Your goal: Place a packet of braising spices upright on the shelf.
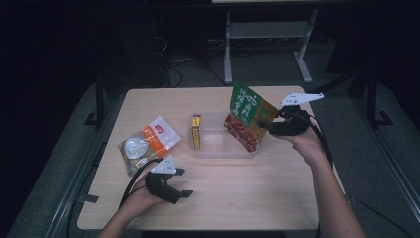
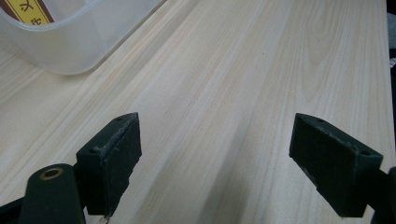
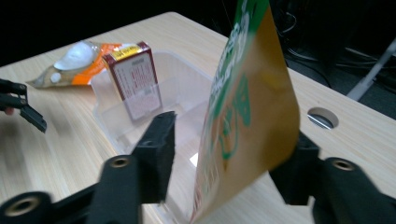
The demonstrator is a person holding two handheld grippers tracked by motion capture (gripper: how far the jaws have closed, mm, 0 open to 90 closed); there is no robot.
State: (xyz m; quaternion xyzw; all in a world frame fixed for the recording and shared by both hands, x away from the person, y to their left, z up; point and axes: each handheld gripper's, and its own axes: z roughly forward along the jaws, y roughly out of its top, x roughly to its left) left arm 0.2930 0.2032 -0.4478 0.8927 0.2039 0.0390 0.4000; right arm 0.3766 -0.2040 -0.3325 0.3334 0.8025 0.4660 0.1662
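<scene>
Two packets (image 1: 246, 117) (image 1: 147, 143) with unreadable print

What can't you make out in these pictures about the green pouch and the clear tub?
- Green pouch: its lower end, high view, hidden by the clear tub wall; print blurred in the right gripper view.
- Whether the right tongs touch the pouch: far pad hidden behind it, right gripper view.
- Yellow box: label too small, high view.
- Tub: cut off at the top edge, left gripper view.

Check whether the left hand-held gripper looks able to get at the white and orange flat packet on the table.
Probably yes: the left hand-held gripper stands open, and the white and orange flat packet lies uncovered nearby, nothing between them.
</scene>
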